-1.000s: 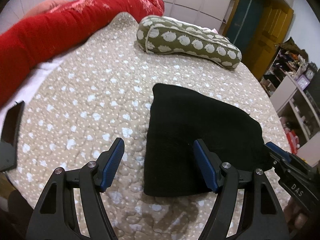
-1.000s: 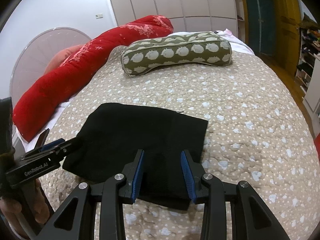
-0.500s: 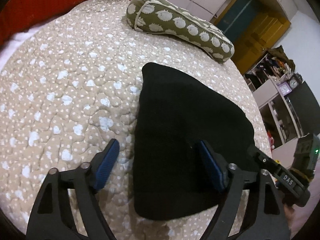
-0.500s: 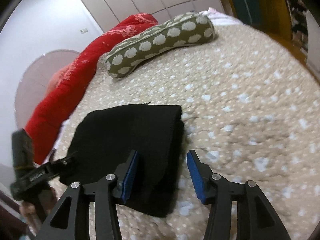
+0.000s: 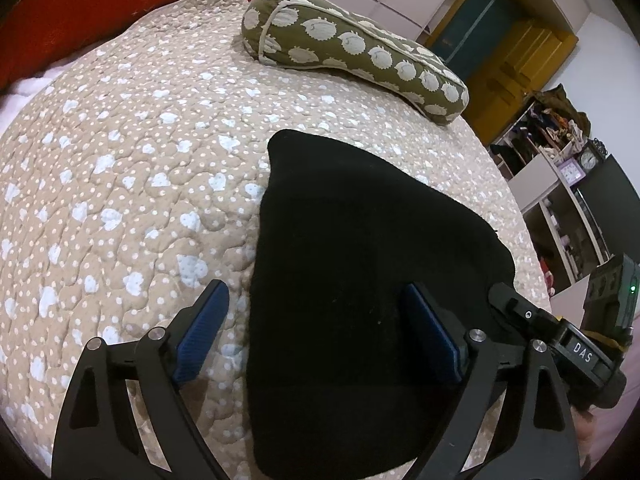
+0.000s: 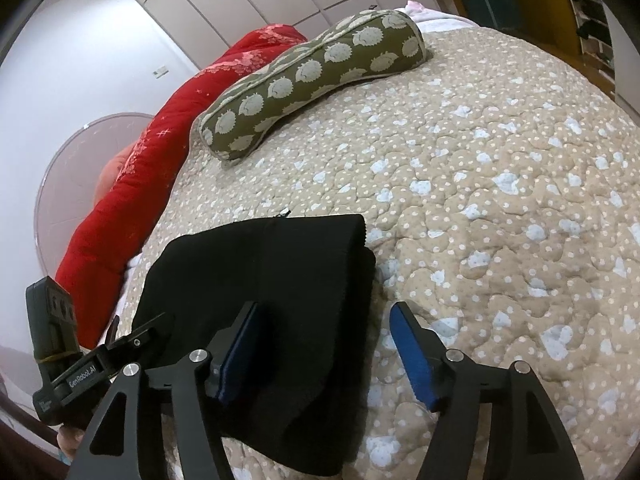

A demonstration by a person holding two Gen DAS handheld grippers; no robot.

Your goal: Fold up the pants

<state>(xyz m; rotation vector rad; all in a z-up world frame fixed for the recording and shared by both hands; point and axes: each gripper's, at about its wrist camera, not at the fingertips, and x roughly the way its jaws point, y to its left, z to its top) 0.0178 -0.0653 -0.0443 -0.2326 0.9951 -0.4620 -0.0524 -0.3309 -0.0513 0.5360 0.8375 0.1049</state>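
The black pants (image 5: 360,272) lie folded into a compact stack on the beige dotted quilt (image 5: 132,184). In the left wrist view my left gripper (image 5: 316,332) is open and straddles the stack's left edge, one finger over the quilt, one over the cloth. In the right wrist view the pants (image 6: 272,276) lie at lower left, and my right gripper (image 6: 324,348) is open across their right edge. Each gripper shows in the other's view: the right (image 5: 520,312) and the left (image 6: 136,336) at the stack's sides. Neither holds cloth.
A green hedgehog-print bolster (image 5: 352,52) lies across the far part of the bed, with a long red cushion (image 6: 176,160) behind it. Shelves (image 5: 560,184) and a yellow door stand beyond the bed's right side. A wardrobe lines the back wall.
My right gripper has opened wider and shifted right, from over the stack to its right edge. My left gripper has moved in lower over the stack's left edge. The pants lie still.
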